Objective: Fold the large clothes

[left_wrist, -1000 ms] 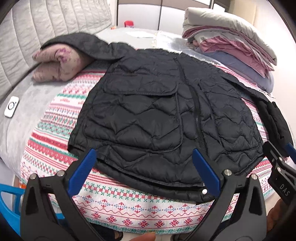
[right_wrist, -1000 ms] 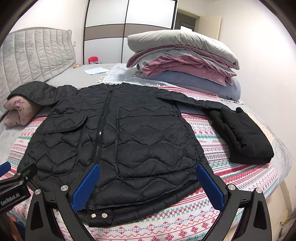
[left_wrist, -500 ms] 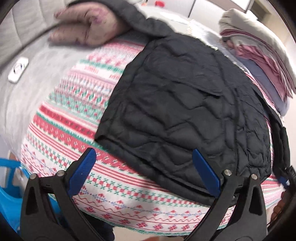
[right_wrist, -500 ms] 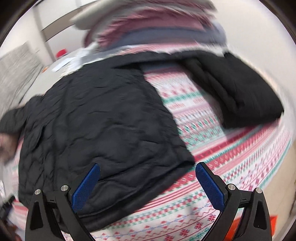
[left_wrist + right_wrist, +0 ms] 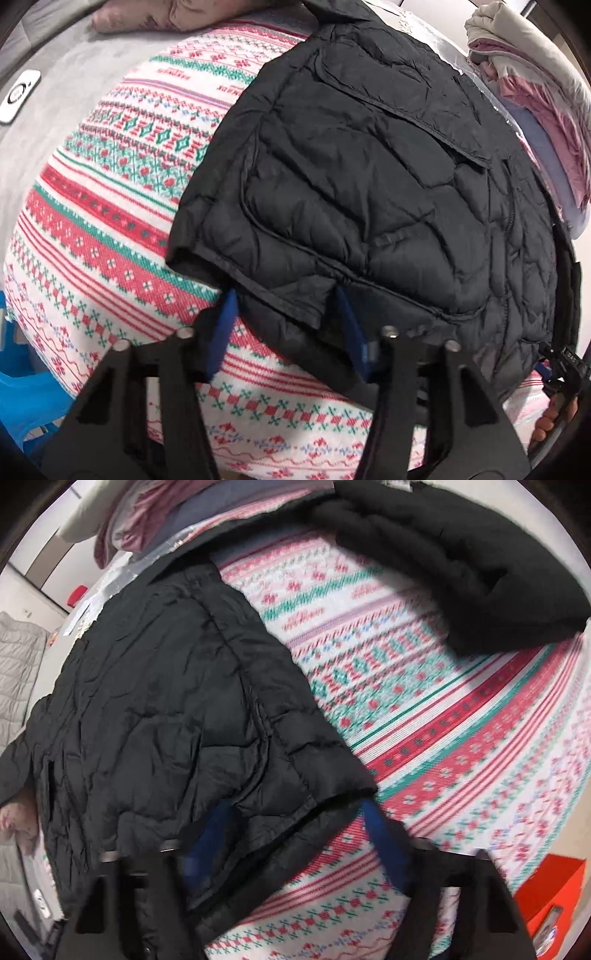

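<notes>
A black quilted jacket (image 5: pixel 369 177) lies spread front-up on a red, green and white patterned blanket (image 5: pixel 110 229). My left gripper (image 5: pixel 288 328) has its blue fingers around the jacket's bottom left hem corner, with a gap still between them. My right gripper (image 5: pixel 295 834) has its blue fingers around the jacket's (image 5: pixel 166 709) bottom right hem corner, also partly open. The right view is blurred. The right gripper also shows at the left view's right edge (image 5: pixel 561 365).
A folded black garment (image 5: pixel 461 565) lies on the blanket to the right. A stack of folded bedding (image 5: pixel 524 81) sits at the far right. A pink cushion (image 5: pixel 177 14) and a white remote (image 5: pixel 18 96) lie far left. An orange box (image 5: pixel 550 897) stands beyond the bed edge.
Both grippers have moved down and forward onto the jacket's bottom hem corners, and their fingers have narrowed from wide open to partly closed around the fabric.
</notes>
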`<state>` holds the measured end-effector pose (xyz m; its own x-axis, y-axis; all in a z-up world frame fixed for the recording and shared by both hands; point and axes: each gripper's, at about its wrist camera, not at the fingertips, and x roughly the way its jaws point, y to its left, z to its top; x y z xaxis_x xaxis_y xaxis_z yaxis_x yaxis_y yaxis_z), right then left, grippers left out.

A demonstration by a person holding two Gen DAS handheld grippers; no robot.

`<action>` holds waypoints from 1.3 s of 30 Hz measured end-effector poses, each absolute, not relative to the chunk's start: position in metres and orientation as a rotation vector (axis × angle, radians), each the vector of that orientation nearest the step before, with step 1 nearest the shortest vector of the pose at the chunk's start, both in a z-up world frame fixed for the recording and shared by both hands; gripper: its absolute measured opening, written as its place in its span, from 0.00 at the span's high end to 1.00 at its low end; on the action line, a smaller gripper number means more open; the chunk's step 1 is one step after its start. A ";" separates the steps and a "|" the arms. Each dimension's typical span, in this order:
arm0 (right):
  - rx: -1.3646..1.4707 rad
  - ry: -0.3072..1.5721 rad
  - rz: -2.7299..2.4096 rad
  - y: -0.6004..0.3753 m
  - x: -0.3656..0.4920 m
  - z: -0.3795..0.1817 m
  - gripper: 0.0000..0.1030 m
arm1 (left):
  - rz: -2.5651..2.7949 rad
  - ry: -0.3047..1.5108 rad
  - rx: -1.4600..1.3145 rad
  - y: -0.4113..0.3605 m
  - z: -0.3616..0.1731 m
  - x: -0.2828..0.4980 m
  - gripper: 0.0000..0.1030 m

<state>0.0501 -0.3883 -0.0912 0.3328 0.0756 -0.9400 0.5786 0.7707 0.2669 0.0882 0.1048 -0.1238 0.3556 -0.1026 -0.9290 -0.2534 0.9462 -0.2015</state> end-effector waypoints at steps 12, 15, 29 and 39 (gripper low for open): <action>0.606 1.118 -0.126 -0.352 -0.009 -0.064 0.95 | 0.176 1.103 -0.288 0.127 -0.104 0.082 0.92; 0.590 1.112 -0.068 -0.342 -0.022 -0.059 0.95 | 0.188 1.098 -0.282 0.126 -0.104 0.085 0.92; 0.390 0.996 -0.072 -0.315 -0.019 -0.020 0.94 | 0.127 1.075 -0.159 0.088 -0.084 0.073 0.92; 0.613 0.980 -0.125 -0.358 -0.041 -0.020 0.91 | 0.116 1.021 -0.256 0.083 -0.034 0.045 0.40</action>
<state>-0.0413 -0.3585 -0.0200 0.5643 0.1696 -0.8079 0.3669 0.8252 0.4295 0.0452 0.0834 -0.0338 0.5198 -0.0236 -0.8539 -0.2140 0.9641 -0.1570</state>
